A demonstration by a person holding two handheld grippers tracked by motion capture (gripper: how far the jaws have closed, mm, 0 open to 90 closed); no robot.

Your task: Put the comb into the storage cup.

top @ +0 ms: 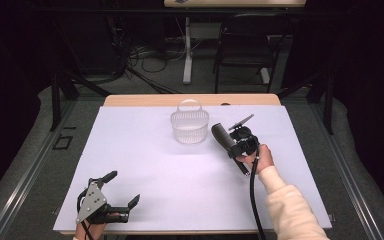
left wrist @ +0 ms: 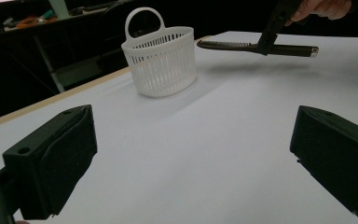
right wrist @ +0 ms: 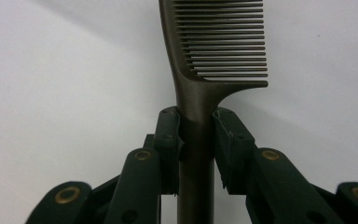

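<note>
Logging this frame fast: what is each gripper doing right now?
Left gripper: open, holding nothing, low over the table.
Right gripper: shut on the dark comb, gripped at its handle, beside the white basket.

Bare desk across centre and along both side edges; only obstacle a white basket near the far edge, with a comb held in the air just beside it.

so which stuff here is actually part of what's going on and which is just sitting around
Likely in use:
- comb, clamped by the handle in the right gripper and held above the table
- white basket, upright on the white table, beside the comb
- left gripper, open, holding nothing

Just around:
- black chair beyond the table
- cables on the floor
</note>
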